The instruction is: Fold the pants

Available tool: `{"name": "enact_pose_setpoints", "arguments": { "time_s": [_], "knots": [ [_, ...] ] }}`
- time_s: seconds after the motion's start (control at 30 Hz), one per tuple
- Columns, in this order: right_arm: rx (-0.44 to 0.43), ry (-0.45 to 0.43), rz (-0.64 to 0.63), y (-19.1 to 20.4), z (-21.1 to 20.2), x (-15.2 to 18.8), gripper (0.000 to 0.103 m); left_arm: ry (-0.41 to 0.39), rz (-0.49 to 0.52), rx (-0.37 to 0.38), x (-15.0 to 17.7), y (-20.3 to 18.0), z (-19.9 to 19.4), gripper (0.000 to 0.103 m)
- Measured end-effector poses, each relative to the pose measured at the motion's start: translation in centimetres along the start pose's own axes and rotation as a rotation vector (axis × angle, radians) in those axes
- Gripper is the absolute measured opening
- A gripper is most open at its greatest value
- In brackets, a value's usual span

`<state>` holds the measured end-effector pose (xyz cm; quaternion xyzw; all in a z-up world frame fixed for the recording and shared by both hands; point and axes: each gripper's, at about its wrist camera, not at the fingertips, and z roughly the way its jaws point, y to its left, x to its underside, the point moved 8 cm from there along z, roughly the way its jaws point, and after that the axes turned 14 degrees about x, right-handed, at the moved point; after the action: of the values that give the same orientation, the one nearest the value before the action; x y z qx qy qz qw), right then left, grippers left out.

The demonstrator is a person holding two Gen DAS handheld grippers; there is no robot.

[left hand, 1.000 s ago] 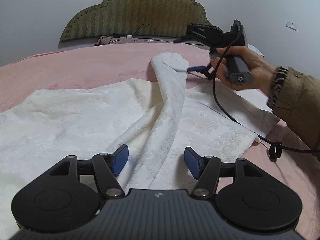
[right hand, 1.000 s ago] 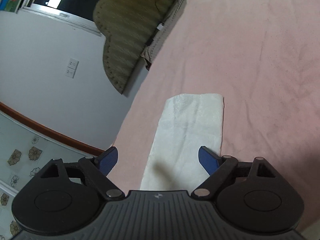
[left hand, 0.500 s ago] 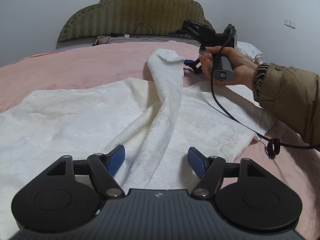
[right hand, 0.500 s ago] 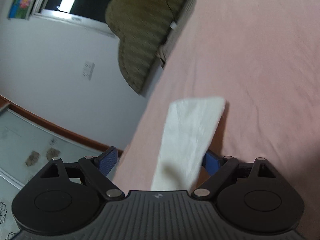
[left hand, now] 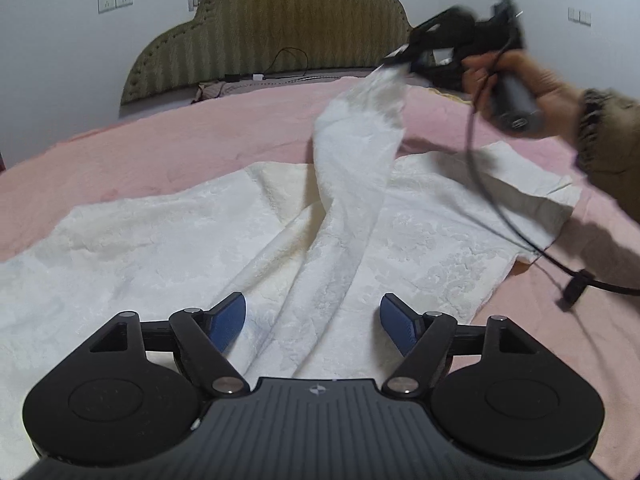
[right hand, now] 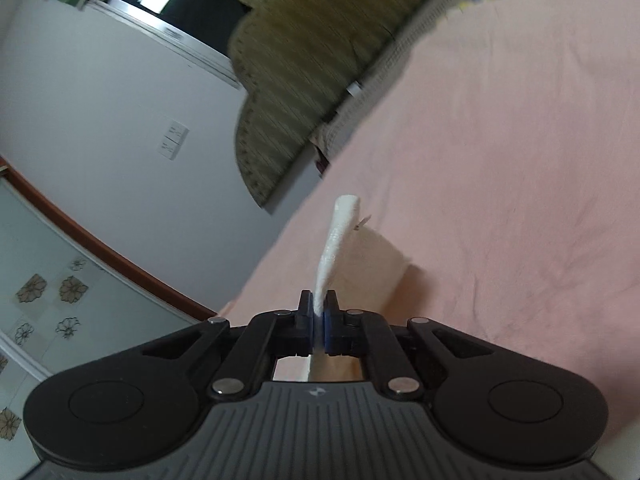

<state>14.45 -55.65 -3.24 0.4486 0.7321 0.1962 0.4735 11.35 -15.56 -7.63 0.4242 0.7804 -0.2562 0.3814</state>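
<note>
Left wrist view: the white pants [left hand: 224, 240] lie spread across the pink bed [left hand: 200, 136], one leg drawn up off the fabric toward the headboard [left hand: 272, 36]. The left tongs [left hand: 312, 322] stand wide, nothing pressed between the pads, which straddle a raised fold of cloth near the waist end; their jaws have just been opening further. The right tongs [left hand: 394, 65], carried in the person's hand [left hand: 516, 80], grip the hem of the lifted leg (this part of the picture is blurred, so the exact bite cannot be read here). A black cable [left hand: 492, 208] hangs from that gripper and trails over the cloth.

Right wrist view: the right tongs [right hand: 319, 314] are closed on a thin edge of the pants [right hand: 340, 240]; the jaws have just been closing, and the cloth stands between the pads. Only a narrow strip is caught.

Risks, as judged:
- A shallow bite on one edge may slip out as the leg is carried over, dropping it short of a clean fold.
- With the left tongs gripping nothing, the body of the garment is unanchored and may drag along the bed, skewing the crease.
- The cable could snag or rumple the fabric beneath it.
</note>
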Motion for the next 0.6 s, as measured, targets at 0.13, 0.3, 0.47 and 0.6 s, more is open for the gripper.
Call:
{"name": "enact_pose_setpoints", "arguments": {
  "time_s": [0.13, 0.3, 0.47, 0.6],
  "knots": [
    [-0.027, -0.069, -0.008, 0.6, -6.6, -1.0, 0.005, -0.003, 0.071, -0.067, -0.7, -1.1, 0.3, 0.078],
    [-0.015, -0.126, 0.008, -0.8, -12.1, -1.6, 0.005, -0.014, 0.243, -0.151, -1.3, -3.1, 0.8, 0.077],
    [0.044, -0.127, 0.017, -3.4, -14.2, -1.4, 0.005, -0.034, 0.286, -0.146, -1.5, -3.9, 0.9, 0.059],
    [0.098, -0.058, 0.046, -5.4, -13.0, -1.5, 0.005, -0.033, 0.213, -0.063, -2.3, -3.4, 1.3, 0.039]
  ]
}}
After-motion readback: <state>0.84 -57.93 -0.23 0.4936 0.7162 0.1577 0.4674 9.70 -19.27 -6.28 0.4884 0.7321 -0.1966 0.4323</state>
